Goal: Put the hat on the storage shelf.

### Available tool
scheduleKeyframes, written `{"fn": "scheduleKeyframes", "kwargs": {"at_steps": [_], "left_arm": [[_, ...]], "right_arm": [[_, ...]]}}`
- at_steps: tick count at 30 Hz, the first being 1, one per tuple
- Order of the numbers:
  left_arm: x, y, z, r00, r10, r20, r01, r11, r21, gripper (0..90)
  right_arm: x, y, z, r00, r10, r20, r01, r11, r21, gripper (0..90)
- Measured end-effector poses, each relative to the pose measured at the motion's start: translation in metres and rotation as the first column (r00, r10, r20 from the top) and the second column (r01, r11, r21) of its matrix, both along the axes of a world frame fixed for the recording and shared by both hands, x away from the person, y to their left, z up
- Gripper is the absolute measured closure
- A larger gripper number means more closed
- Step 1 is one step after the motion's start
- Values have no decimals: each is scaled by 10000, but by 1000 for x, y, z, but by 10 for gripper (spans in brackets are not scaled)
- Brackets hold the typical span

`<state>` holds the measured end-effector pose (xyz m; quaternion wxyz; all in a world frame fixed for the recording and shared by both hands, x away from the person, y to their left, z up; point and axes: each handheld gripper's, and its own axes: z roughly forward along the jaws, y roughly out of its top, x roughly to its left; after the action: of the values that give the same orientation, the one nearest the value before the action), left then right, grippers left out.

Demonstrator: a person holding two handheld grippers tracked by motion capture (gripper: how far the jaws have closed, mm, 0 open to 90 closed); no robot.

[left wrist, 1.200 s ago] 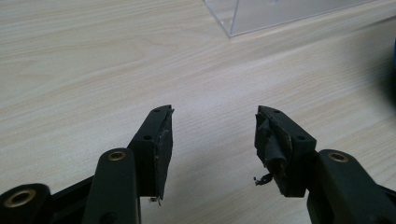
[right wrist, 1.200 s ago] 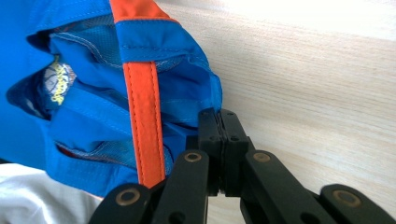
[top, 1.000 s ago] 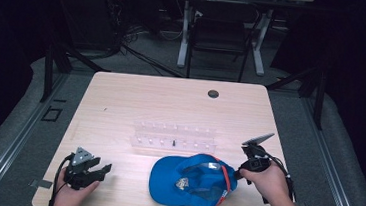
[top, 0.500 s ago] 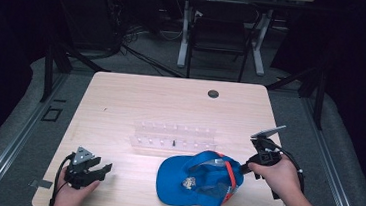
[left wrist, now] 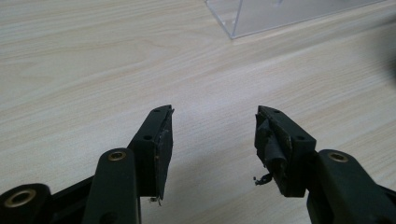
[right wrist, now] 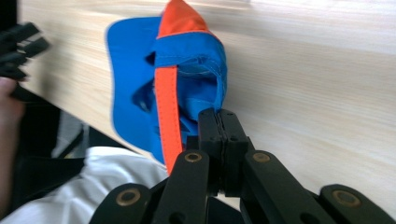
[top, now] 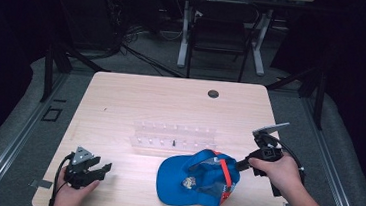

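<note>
High view: right claw [top: 240, 164] seemingly pinches cap [top: 199, 177].

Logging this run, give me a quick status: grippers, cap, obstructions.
Left gripper open, idle. Right gripper shut on blue cap. Clear rack just beyond cap.

A pale wood worktop [top: 170, 107] stands on grey carpet [top: 14, 118] in a dark room; a white-legged desk [top: 184, 38] stands beyond it.

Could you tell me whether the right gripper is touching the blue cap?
Touching: the right gripper view shows the right gripper shut on the blue cap at its rear edge.
</note>
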<state>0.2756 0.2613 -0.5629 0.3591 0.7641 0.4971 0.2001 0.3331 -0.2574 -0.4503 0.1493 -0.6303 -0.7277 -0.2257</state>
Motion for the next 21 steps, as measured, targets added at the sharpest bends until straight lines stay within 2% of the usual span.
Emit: {"fn": "scheduleKeyframes", "kwargs": {"at_steps": [1, 2, 4, 5, 6, 7, 10, 11, 12, 15, 16, 18, 19, 21], "left_arm": [[0, 0, 0, 10000, 20, 24, -20, 10000, -15, 470], [0, 0, 0, 10000, 20, 24, -20, 10000, -15, 470], [0, 0, 0, 10000, 11, 32, -11, 10000, 7, 470], [-1, 0, 0, 10000, 0, 37, 0, 10000, 4, 470], [-1, 0, 0, 10000, 0, 37, 0, 10000, 4, 471], [-1, 0, 0, 10000, 7, 73, -7, 10000, -31, 471], [-2, 0, 1, 10000, 23, 64, -22, 10000, -40, 471], [-2, 0, 1, 10000, 35, 72, -35, 10000, -54, 471], [-3, 0, 2, 10000, 51, 75, -50, 10000, -56, 472], [-3, 0, 1, 10000, 43, 76, -43, 10000, -67, 472], [-2, -1, 1, 10000, 38, 61, -38, 10000, -62, 472], [-2, -1, 1, 10000, 56, 52, -55, 10000, -74, 472], [-2, -1, 1, 10000, 2, 14, -2, 10000, -45, 473], [-2, -2, 1, 10000, 36, 34, -35, 10000, -85, 473]], "right_arm": [[1, -1, 1, 9999, 138, -83, -136, 9998, 173, 900], [0, 0, 1, 10000, -33, -50, 35, 9996, 280, 900], [0, 0, 1, 10000, -23, -7, 23, 9997, 263, 900], [0, 1, 3, 9999, -95, -77, 99, 9983, 574, 900], [0, 1, 3, 9999, -95, -77, 99, 9983, 574, 900], [0, 1, 4, 9999, -118, -105, 126, 9969, 777, 900], [-1, 3, 6, 9995, -247, -188, 271, 9897, 1404, 900], [-1, 2, 8, 9996, -63, -265, 103, 9879, 1545, 900], [-1, 3, 9, 9996, -179, -198, 213, 9819, 1882, 900], [-2, 5, 11, 9997, -180, -145, 207, 9767, 2134, 900], [-2, 7, 14, 9998, -166, -147, 197, 9703, 2411, 900], [-2, 7, 15, 9999, -46, -142, 80, 9688, 2479, 900], [-2, 8, 18, 10000, 21, 23, -26, 9637, 2669, 900], [-2, 8, 21, 10000, 44, -10, -39, 9599, 2803, 900]]}}
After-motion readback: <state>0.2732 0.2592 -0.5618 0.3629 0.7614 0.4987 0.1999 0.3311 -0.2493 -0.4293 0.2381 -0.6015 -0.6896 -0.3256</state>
